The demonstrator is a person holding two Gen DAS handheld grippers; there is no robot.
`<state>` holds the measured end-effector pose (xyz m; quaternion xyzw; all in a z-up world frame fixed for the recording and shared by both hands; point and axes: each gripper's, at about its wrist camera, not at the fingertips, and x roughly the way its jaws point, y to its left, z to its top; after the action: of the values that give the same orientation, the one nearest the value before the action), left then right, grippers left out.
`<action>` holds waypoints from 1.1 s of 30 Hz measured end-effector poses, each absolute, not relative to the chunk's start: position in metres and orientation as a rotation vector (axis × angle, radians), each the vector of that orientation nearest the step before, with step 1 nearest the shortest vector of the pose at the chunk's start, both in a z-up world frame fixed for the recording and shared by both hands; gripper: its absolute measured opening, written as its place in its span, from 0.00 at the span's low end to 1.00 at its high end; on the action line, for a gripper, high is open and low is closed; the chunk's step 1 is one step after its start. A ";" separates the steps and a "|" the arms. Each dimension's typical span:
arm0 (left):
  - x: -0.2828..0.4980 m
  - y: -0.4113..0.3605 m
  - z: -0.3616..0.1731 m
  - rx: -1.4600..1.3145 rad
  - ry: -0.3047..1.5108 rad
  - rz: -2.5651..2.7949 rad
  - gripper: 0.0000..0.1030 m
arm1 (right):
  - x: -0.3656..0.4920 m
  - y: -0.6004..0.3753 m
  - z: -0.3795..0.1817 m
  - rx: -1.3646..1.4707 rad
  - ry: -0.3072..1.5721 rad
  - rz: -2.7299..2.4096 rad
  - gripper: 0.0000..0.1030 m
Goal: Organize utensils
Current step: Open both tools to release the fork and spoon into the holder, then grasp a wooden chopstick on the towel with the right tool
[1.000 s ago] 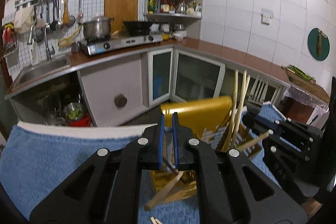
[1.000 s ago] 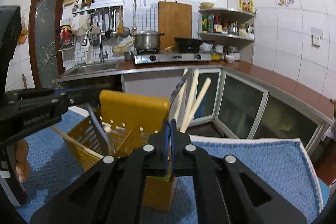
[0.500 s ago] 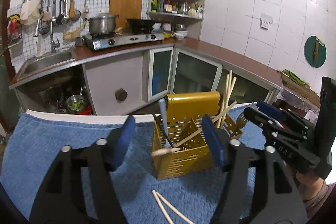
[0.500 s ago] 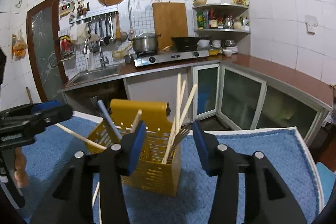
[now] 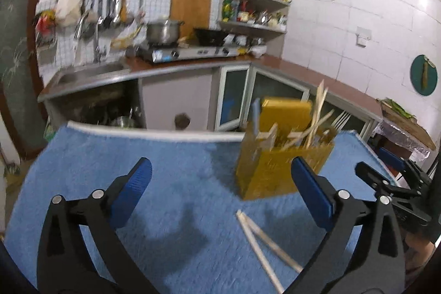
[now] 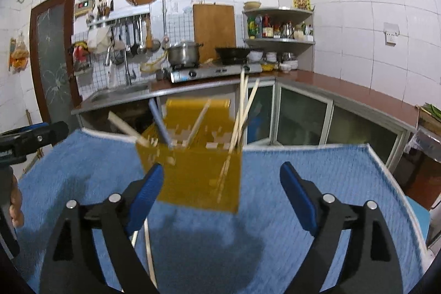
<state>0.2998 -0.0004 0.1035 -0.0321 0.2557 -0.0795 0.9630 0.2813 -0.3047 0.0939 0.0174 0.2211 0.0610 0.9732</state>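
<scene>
Both your grippers are empty and their jaws are opening: nothing sits between the blue-padded fingers (image 5: 131, 193) of the left gripper (image 5: 220, 193) or of the right gripper (image 6: 220, 190). From the left wrist view, the loose pair of pale wooden chopsticks (image 5: 264, 241) lies flat on the blue towel covering the worktop (image 5: 110, 156), at about 4 o'clock of the gap between the fingers. The yellow perforated plastic utensil caddy (image 5: 278, 156) stands beyond them at about 1 o'clock, already holding several chopsticks and a blue-handled utensil (image 6: 161, 126).

The next pick is probably that loose pair. Take it with whichever gripper reaches it squarely. Come down with the fingers straddling both sticks across their length, near the middle, so they lift level. Close fully before lifting; thin sticks on soft towel can slip or roll apart. Keep the other gripper clear of the caddy's rim.
</scene>
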 end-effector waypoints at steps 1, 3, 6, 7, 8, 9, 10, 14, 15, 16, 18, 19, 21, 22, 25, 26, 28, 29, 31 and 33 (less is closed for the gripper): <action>0.299 0.004 0.091 -0.063 0.542 -0.146 0.95 | 0.279 -0.301 0.087 0.032 0.460 0.122 0.82; 0.300 0.009 0.074 -0.054 0.572 -0.128 0.95 | 0.277 -0.295 0.071 0.032 0.501 0.129 0.82; 0.301 0.014 0.049 -0.039 0.615 -0.105 0.95 | 0.277 -0.284 0.048 0.025 0.564 0.135 0.82; 0.302 0.016 0.039 -0.035 0.636 -0.102 0.95 | 0.278 -0.281 0.043 0.021 0.575 0.134 0.82; 0.302 0.017 0.034 -0.033 0.647 -0.098 0.95 | 0.278 -0.278 0.035 0.018 0.592 0.135 0.82; 0.303 0.019 0.026 -0.033 0.661 -0.092 0.95 | 0.277 -0.275 0.031 0.020 0.599 0.137 0.82; 0.303 0.020 0.020 -0.035 0.670 -0.090 0.95 | 0.277 -0.273 0.025 0.023 0.610 0.140 0.82; 0.309 0.029 -0.003 -0.053 0.727 -0.070 0.95 | 0.278 -0.264 0.008 0.026 0.658 0.157 0.82; 0.310 0.031 -0.007 -0.057 0.743 -0.063 0.95 | 0.279 -0.261 0.003 0.018 0.677 0.158 0.82; 0.312 0.033 -0.008 -0.059 0.753 -0.059 0.95 | 0.280 -0.259 0.000 0.008 0.691 0.159 0.82; 0.315 0.037 -0.010 -0.063 0.769 -0.045 0.95 | 0.283 -0.255 -0.003 -0.009 0.711 0.164 0.82; 0.315 0.040 -0.011 -0.070 0.773 -0.040 0.95 | 0.284 -0.253 -0.003 -0.014 0.713 0.165 0.82; 0.317 0.043 -0.013 -0.080 0.791 -0.040 0.95 | 0.287 -0.250 -0.005 -0.012 0.726 0.173 0.82; 0.318 0.045 -0.015 -0.081 0.803 -0.036 0.95 | 0.289 -0.248 -0.007 -0.010 0.740 0.179 0.82; 0.323 0.046 -0.021 -0.079 0.836 -0.036 0.95 | 0.293 -0.242 -0.010 -0.026 0.767 0.186 0.82; 0.325 0.047 -0.024 -0.076 0.853 -0.035 0.95 | 0.295 -0.240 -0.011 -0.035 0.773 0.188 0.82; 0.328 0.047 -0.029 -0.076 0.886 -0.030 0.95 | 0.296 -0.236 -0.011 -0.045 0.781 0.196 0.82; 0.328 0.047 -0.031 -0.079 0.894 -0.029 0.95 | 0.297 -0.234 -0.012 -0.051 0.785 0.198 0.82; 0.330 0.048 -0.035 -0.085 0.913 -0.029 0.95 | 0.299 -0.231 -0.013 -0.061 0.793 0.197 0.82; 0.333 0.049 -0.038 -0.090 0.930 -0.031 0.95 | 0.301 -0.228 -0.014 -0.062 0.801 0.203 0.82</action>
<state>0.3329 0.0494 -0.0379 -0.0434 0.4481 -0.0150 0.8928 0.3008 -0.2284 -0.0142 -0.0303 0.3891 0.0987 0.9154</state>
